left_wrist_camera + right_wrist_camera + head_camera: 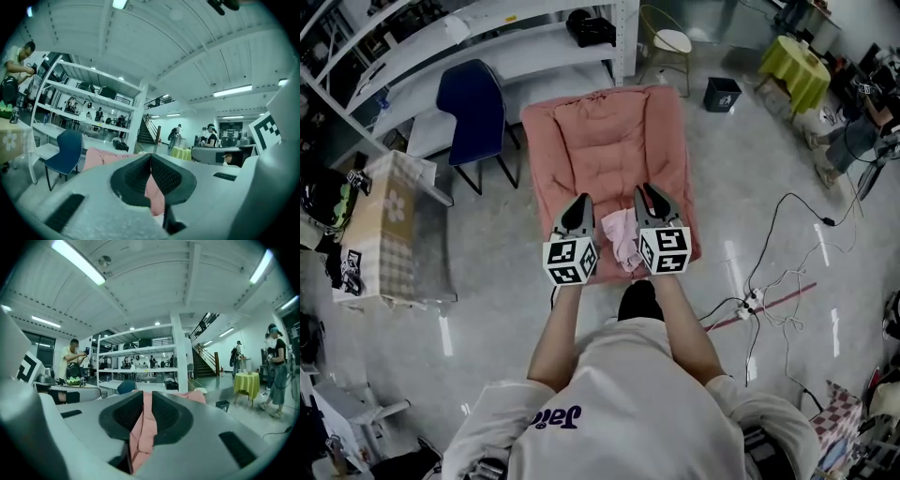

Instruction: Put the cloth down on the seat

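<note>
A pink padded seat (605, 141) stands on the floor in front of me. A small pink cloth (622, 239) hangs between my two grippers over the seat's near edge. The left gripper (581, 199) holds its left side and the right gripper (647, 190) its right side. In the left gripper view the jaws (151, 159) meet at the tips, with the cloth (155, 194) pinched lower between the pads. In the right gripper view the cloth (140, 432) fills the narrow gap of the gripper (146, 397) up to the tips. Both grippers point toward the seat back (101, 157).
A blue chair (473, 103) and white shelving (487, 37) stand to the left behind the seat. A box under a checked cover (389, 225) is at far left. A black bin (722, 94), a yellow-green table (794, 66) and floor cables with a power strip (750, 302) lie to the right.
</note>
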Tool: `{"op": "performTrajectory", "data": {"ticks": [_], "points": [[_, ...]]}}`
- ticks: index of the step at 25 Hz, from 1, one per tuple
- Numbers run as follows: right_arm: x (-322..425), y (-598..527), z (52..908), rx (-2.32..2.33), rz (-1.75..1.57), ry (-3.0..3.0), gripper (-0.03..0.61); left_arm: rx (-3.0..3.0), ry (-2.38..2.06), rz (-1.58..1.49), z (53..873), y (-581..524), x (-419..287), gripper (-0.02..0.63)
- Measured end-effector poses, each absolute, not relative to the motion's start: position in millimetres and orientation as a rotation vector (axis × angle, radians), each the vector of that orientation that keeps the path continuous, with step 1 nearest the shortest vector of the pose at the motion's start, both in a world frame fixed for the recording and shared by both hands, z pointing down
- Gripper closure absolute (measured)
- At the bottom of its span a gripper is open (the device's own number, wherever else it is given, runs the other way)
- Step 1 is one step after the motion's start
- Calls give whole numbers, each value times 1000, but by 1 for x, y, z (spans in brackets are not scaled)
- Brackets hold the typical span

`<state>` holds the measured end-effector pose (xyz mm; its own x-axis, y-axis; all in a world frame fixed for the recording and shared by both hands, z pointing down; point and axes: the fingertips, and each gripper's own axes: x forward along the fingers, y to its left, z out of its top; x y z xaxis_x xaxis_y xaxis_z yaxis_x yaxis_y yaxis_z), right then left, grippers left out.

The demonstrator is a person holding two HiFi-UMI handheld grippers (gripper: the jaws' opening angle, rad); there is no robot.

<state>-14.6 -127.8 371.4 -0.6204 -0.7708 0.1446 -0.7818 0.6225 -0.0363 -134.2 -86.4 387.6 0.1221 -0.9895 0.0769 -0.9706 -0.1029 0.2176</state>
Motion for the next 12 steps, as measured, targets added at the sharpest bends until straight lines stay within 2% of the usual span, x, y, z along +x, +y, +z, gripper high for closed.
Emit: {"op": "performTrajectory", "data": {"ticks": [4, 12], "points": [[-24, -115, 341, 1295, 130, -2780, 561, 2218, -2036, -144, 359, -74, -143, 600], [-30, -97, 329, 1304, 23, -2769, 561, 2275, -2144, -87, 318, -57, -145, 600]]}}
